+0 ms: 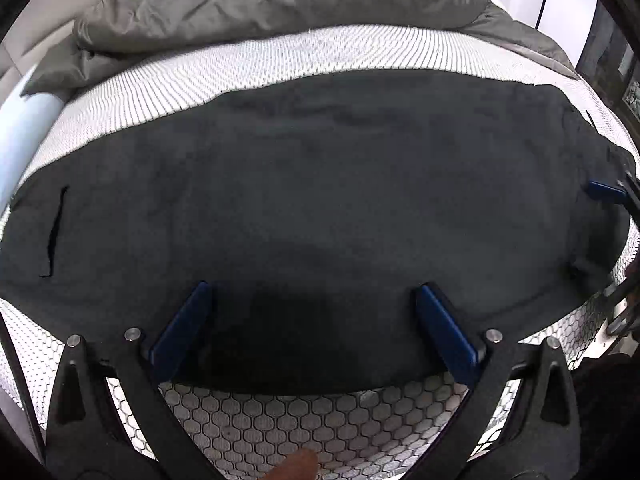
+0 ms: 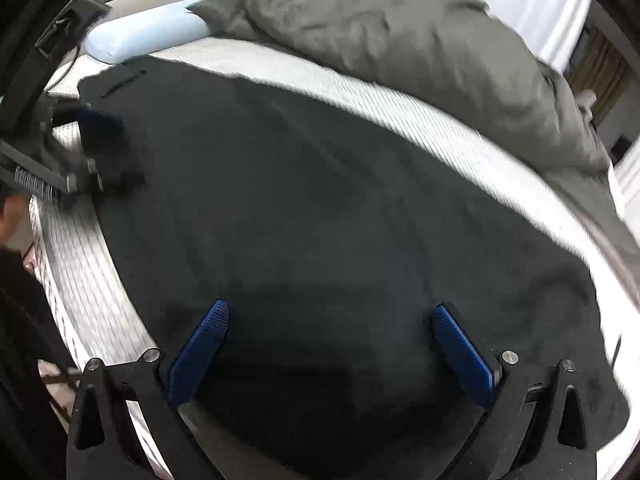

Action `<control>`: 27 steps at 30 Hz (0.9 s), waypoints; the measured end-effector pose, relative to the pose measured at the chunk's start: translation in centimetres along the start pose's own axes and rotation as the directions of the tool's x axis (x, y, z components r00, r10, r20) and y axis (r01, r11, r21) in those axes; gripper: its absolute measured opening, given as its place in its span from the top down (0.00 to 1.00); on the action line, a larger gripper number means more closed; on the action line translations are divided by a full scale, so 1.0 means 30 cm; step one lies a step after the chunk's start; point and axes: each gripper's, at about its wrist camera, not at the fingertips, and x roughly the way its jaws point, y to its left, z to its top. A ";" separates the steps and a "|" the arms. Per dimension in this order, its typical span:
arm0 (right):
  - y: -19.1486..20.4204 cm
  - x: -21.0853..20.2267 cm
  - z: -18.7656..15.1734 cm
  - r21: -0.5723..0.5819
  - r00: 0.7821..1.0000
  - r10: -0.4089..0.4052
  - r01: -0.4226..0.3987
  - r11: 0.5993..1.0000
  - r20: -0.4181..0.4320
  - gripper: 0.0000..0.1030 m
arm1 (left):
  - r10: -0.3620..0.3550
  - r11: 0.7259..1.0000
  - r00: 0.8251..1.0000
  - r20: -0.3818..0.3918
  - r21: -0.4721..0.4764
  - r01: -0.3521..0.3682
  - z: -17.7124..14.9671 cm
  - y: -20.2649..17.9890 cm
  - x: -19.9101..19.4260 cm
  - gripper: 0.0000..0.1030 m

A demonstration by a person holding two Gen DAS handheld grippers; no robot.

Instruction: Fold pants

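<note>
Dark pants [image 1: 320, 200] lie spread flat on the bed, on a white mattress [image 1: 280, 56] w/ a fine honeycomb pattern; in the left wrist view they fill most of the frame, near edge curving just beyond the fingers. A pocket slit [image 1: 54, 232] shows at the far left of the cloth there (same slit shows upper left in the right wrist view, near the pillow). Left gripper [image 1: 316, 300] is spread wide, blue pads apart, nothing between them, fingertips over the near edge of the pants; can't tell if they touch the cloth. Right gripper [image 2: 328, 320] likewise gaping, both blue pads well apart, hovering over the dark fabric, no cloth pinched. In the left wrist view a bit of the right gripper's blue pad pokes in at the far right edge, over the end of the pants. In the right wrist view the left gripper appears blurred at the left, at the pants' edge by the mattress side. A rumpled grey duvet [image 2: 400, 40] is heaped on the far side of the bed, apart from the pants w/ a strip of bare mattress between. A light blue pillow [image 2: 148, 36] sits at the head end, its tip just beside the pants' corner, partly under the duvet. The right view is motion-blurred, esp. toward the edges.
</note>
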 end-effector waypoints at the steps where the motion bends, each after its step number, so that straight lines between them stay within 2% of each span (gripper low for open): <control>1: -0.076 -0.024 -0.041 0.059 0.999 -0.032 0.032 0.998 -0.008 0.00 | 0.000 1.000 1.000 0.001 -0.009 0.000 0.015 0.002 0.010 0.00; 2: -0.134 -0.041 -0.073 0.105 0.998 -0.067 0.068 0.992 -0.014 0.00 | 0.002 1.000 1.000 0.006 -0.019 -0.002 0.007 -0.023 0.004 0.00; 3: -0.233 -0.060 -0.130 0.185 0.986 -0.163 0.168 0.968 -0.040 0.00 | 0.001 1.000 1.000 0.006 -0.026 -0.001 0.020 -0.017 0.023 0.00; 4: -0.304 -0.065 -0.170 0.247 0.972 -0.226 0.236 0.940 -0.067 0.00 | 0.005 0.999 1.000 0.006 -0.033 -0.005 0.012 -0.011 0.023 0.00; 5: -0.403 -0.071 -0.229 0.350 0.957 -0.274 0.291 0.891 -0.097 0.00 | 0.007 0.999 1.000 0.008 -0.036 -0.007 0.013 0.063 0.045 0.00; 6: -0.479 -0.078 -0.273 0.440 0.953 -0.282 0.300 0.846 -0.108 0.00 | 0.007 0.999 1.000 0.008 -0.032 -0.006 0.043 0.053 0.103 0.00; 8: -0.549 -0.102 -0.312 0.551 0.974 -0.225 0.209 0.808 -0.039 0.01 | 0.011 1.000 1.000 0.009 -0.029 -0.011 0.032 0.048 0.085 0.00; 11: -0.504 -0.146 -0.267 0.515 0.953 -0.302 0.256 0.818 0.007 0.01 | 0.017 0.999 1.000 0.019 -0.041 -0.017 0.033 0.050 0.068 0.00; 12: -0.470 -0.169 -0.236 0.498 0.947 -0.314 0.245 0.832 0.059 0.01 | 0.014 0.999 0.999 0.030 -0.048 -0.013 0.033 0.049 0.053 0.00; 14: -0.432 -0.171 -0.195 0.476 0.950 -0.297 0.219 0.852 0.095 0.01 | 0.000 0.999 0.999 0.054 -0.045 0.003 -0.007 0.036 -0.030 0.00; 16: -0.421 -0.112 -0.172 0.433 0.957 -0.288 0.243 0.868 0.042 0.01 | 0.008 1.000 0.999 0.039 -0.028 -0.007 -0.016 0.030 -0.026 0.00; 17: -0.426 -0.081 -0.178 0.411 0.951 -0.309 0.283 0.867 -0.004 0.01 | 0.026 0.999 0.999 0.026 -0.023 -0.026 -0.024 0.027 -0.021 0.00; 18: -0.438 -0.047 -0.203 0.377 0.924 -0.374 0.374 0.847 -0.075 0.01 | 0.027 0.999 0.999 0.023 -0.026 -0.026 -0.026 0.031 -0.018 0.00; 19: -0.447 -0.043 -0.220 0.375 0.917 -0.389 0.392 0.840 -0.086 0.01 | 0.024 0.999 0.999 0.024 -0.039 -0.023 -0.025 0.040 -0.019 0.00; 21: -0.471 -0.085 -0.249 0.447 0.927 -0.372 0.349 0.824 -0.037 0.01 | 0.032 0.998 0.999 0.027 -0.061 -0.031 -0.023 0.051 -0.027 0.00; 23: -0.460 -0.116 -0.240 0.493 0.923 -0.383 0.328 0.806 0.013 0.01 | 0.038 0.997 0.998 0.055 -0.067 -0.034 -0.022 0.047 -0.055 0.01; 25: -0.428 -0.127 -0.197 0.504 0.935 -0.345 0.263 0.823 0.076 0.01 | 0.037 0.999 0.995 0.096 -0.039 -0.034 -0.019 0.013 -0.083 0.00; 27: -0.367 -0.093 -0.132 0.472 0.956 -0.270 0.189 0.861 0.111 0.01 | 0.026 1.000 0.994 0.104 0.000 -0.026 -0.014 -0.036 -0.091 0.00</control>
